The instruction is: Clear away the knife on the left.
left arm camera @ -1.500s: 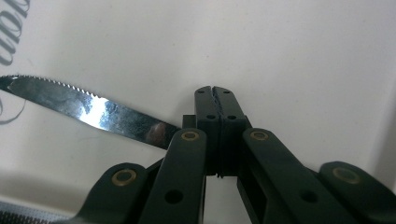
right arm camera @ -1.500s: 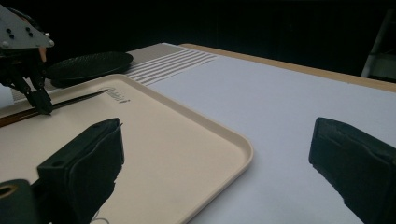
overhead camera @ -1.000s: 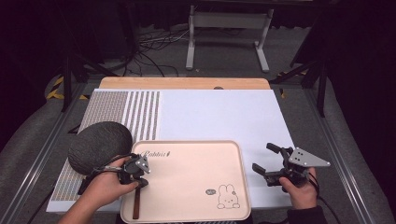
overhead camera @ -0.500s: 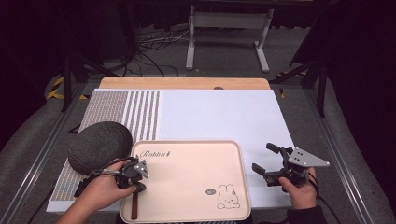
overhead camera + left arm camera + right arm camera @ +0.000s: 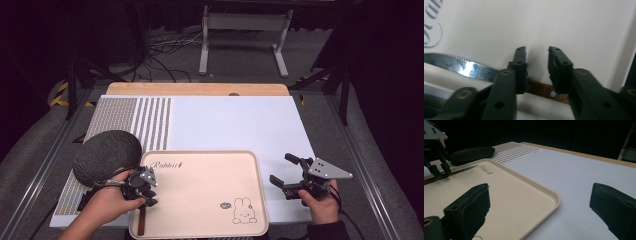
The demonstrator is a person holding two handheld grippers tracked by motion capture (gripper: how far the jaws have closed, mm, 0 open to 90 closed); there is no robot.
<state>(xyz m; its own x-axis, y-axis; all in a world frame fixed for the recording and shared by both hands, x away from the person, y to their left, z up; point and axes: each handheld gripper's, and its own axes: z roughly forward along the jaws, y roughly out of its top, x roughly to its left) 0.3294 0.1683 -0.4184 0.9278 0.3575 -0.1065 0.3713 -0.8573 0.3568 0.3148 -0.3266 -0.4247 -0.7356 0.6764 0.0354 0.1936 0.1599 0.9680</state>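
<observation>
While the tray [image 5: 210,200] holds a knife [image 5: 461,67], both hand-held grippers (left [image 5: 537,58], right [image 5: 539,202]) gape.

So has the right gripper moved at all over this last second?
No. The right gripper sits at the same spot beside the tray's right rim, open, on the white mat.

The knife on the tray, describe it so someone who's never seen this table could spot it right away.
Find the pale pink tray with the rabbit drawing at the table's near edge. Along its left rim, under the left tongs, lies the knife: a serrated steel blade with a brown handle, the one metal thing on the tray.
</observation>
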